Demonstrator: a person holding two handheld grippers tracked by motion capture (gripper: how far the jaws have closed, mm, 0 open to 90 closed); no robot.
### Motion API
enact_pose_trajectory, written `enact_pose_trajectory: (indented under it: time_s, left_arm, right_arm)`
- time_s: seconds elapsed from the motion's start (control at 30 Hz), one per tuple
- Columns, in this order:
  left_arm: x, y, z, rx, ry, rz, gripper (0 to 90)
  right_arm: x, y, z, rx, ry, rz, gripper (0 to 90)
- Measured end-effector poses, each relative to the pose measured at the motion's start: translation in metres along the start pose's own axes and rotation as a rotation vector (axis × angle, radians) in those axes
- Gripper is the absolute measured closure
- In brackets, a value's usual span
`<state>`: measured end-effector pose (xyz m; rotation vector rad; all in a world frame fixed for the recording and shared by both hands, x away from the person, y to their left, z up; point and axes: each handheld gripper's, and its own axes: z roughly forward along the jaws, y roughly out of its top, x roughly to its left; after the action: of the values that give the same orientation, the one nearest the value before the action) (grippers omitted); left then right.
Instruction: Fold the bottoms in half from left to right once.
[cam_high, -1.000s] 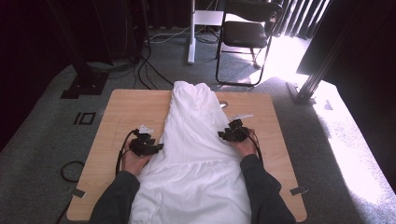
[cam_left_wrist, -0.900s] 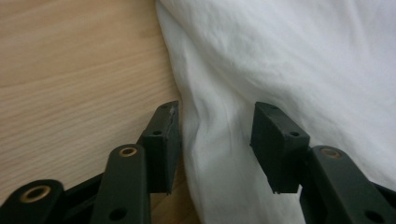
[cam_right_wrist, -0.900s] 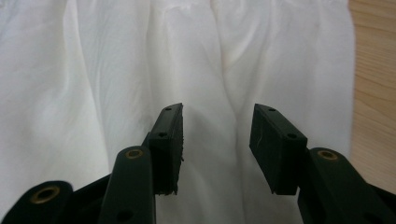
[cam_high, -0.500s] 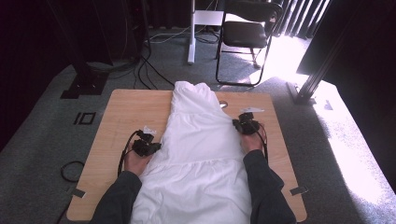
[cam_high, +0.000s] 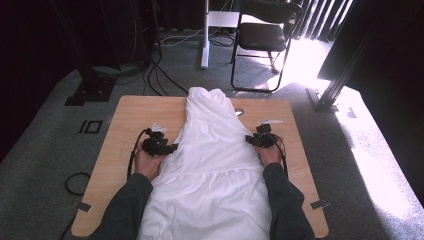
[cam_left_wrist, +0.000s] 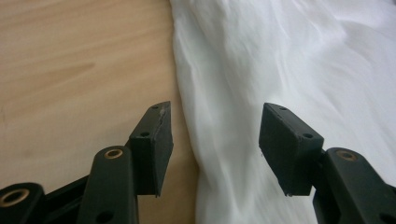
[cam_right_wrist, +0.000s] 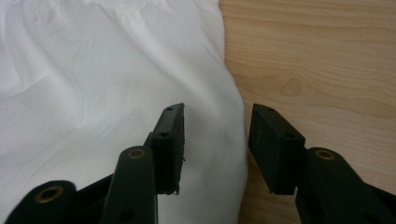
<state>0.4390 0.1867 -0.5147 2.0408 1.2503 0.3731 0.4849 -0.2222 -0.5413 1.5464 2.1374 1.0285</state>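
The bottom of the white dress (cam_high: 212, 165) runs off the near edge of the high view, so its hem is cut off, and both forearms cover a bit of its sides. It lies flat along the middle of the wooden table (cam_high: 125, 120), narrow end pointing away from the person.

Compared with half a second ago, the right gripper (cam_high: 256, 140) has slid in from the bare wood to the dress's right edge; the left gripper (cam_high: 169, 148) sits about where it was, at the left edge.

Both are spread open with nothing pinched: in the left gripper view the cloth edge (cam_left_wrist: 187, 107) runs up between the jaws, and in the right gripper view the cloth edge (cam_right_wrist: 236, 107) does the same (still loose).

Past the table there's a black folding chair (cam_high: 262, 37) and some cables (cam_high: 160, 75) on grey carpet, well away from the work.
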Motion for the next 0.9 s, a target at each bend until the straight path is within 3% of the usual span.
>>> enact_pose_trajectory:
  time_s: [0.2, 0.3, 0.33, 0.37, 0.43, 0.63, 0.83, 0.9]
  left_arm:
    - [-0.003, 0.007, 0.037, 0.060, 0.016, 0.017, 44.3]
    - [-0.003, 0.006, 0.041, 0.050, 0.033, 0.019, 46.6]
    - [-0.003, 0.006, 0.040, 0.056, 0.036, 0.024, 56.4]
    - [-0.003, 0.006, 0.039, 0.068, 0.026, 0.020, 72.6]
    - [-0.005, 0.005, 0.037, 0.075, 0.011, 0.021, 85.8]
    - [-0.011, -0.015, 0.018, 0.089, -0.019, 0.046, 87.4]
    - [-0.024, -0.059, -0.016, 0.079, -0.089, 0.025, 86.7]
    - [-0.035, -0.072, -0.029, 0.094, -0.102, 0.052, 86.1]
  right_arm:
    - [0.005, -0.001, 0.009, 0.012, -0.036, -0.001, 59.6]
    - [0.008, -0.003, 0.010, 0.004, -0.045, -0.026, 68.9]
    - [0.010, -0.004, 0.009, 0.008, -0.065, -0.041, 74.6]
    - [0.012, -0.004, 0.009, 0.012, -0.070, -0.056, 80.5]
    - [0.015, -0.006, 0.006, 0.030, -0.060, -0.066, 87.3]
    - [0.023, -0.025, -0.012, 0.047, -0.046, -0.104, 88.2]
    - [0.035, -0.065, -0.047, 0.053, 0.012, -0.117, 87.5]
    - [0.039, -0.079, -0.059, 0.052, 0.035, -0.101, 87.5]
